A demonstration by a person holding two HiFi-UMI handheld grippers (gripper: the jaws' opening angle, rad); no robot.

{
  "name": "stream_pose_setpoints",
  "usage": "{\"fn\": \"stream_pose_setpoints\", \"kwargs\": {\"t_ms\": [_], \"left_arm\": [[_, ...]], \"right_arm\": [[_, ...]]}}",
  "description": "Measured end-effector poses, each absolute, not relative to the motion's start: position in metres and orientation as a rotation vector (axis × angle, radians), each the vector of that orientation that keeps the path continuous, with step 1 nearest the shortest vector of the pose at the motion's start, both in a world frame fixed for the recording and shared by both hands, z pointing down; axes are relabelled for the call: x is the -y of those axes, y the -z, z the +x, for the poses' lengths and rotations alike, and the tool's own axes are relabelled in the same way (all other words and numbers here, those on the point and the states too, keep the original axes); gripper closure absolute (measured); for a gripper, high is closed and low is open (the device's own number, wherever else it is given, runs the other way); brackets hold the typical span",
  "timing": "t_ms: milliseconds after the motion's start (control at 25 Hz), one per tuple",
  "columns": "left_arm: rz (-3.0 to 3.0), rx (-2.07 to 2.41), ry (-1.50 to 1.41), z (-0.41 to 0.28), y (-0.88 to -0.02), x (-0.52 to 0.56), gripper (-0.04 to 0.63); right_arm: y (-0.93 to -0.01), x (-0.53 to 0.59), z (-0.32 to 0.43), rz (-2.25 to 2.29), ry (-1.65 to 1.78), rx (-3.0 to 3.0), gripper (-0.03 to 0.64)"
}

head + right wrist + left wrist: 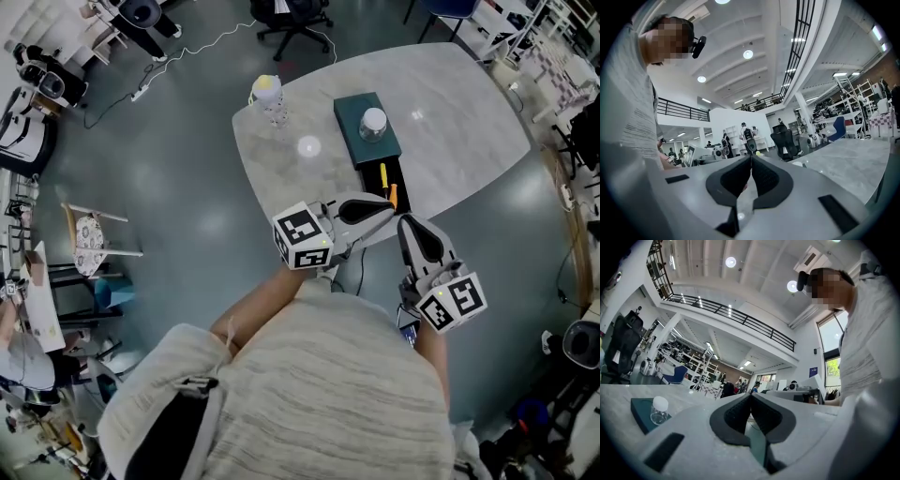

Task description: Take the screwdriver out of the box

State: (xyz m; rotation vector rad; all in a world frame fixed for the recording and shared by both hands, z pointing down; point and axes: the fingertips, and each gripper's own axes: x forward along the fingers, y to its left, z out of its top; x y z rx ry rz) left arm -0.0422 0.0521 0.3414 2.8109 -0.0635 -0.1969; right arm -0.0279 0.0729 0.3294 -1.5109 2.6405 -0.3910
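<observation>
A long black box [397, 174] lies open at the near edge of the grey table [469, 122]. Inside it I see a yellow-handled tool [382, 175] and an orange one [393, 195]; which is the screwdriver I cannot tell. My left gripper [390, 213] comes in from the left, shut and empty, its tip just short of the box's near end. My right gripper [404, 223] points up from below, also shut and empty, close beside the left tip. In the left gripper view the jaws [750, 401] are pressed together, and so are those in the right gripper view [751, 161].
A dark teal lid [361, 141] lies behind the box with a small white-capped bottle [373, 123] on it; both appear in the left gripper view, lid [641, 412] and bottle [659, 409]. A clear bottle [268, 97] and a white disc [308, 146] sit further left. An office chair [292, 21] stands beyond the table.
</observation>
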Motion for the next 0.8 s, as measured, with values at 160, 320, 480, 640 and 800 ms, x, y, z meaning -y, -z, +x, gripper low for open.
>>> {"fn": "stream_pose_setpoints", "kwargs": {"t_ms": [160,320,480,640,800], "left_arm": [[2.817,0.043,0.203,-0.045,-0.342,-0.018,0.578],[2.821,-0.001,0.203,-0.050,-0.341,0.008,0.578],[2.819,-0.027,0.192,-0.050,-0.345,0.024,0.578],[2.792,-0.016,0.172,-0.039,-0.353,0.036,0.578],[2.762,0.031,0.169,-0.023,-0.362,0.048,0.578]], "right_arm": [[-0.333,-0.038,-0.031,-1.546,0.393,-2.657,0.604],[-0.333,-0.009,-0.033,-1.592,0.385,-2.656,0.604],[-0.340,0.007,-0.026,-1.638,0.412,-2.644,0.604],[-0.349,0.019,-0.008,-1.654,0.463,-2.666,0.604],[-0.361,0.031,0.011,-1.649,0.474,-2.736,0.604]]}}
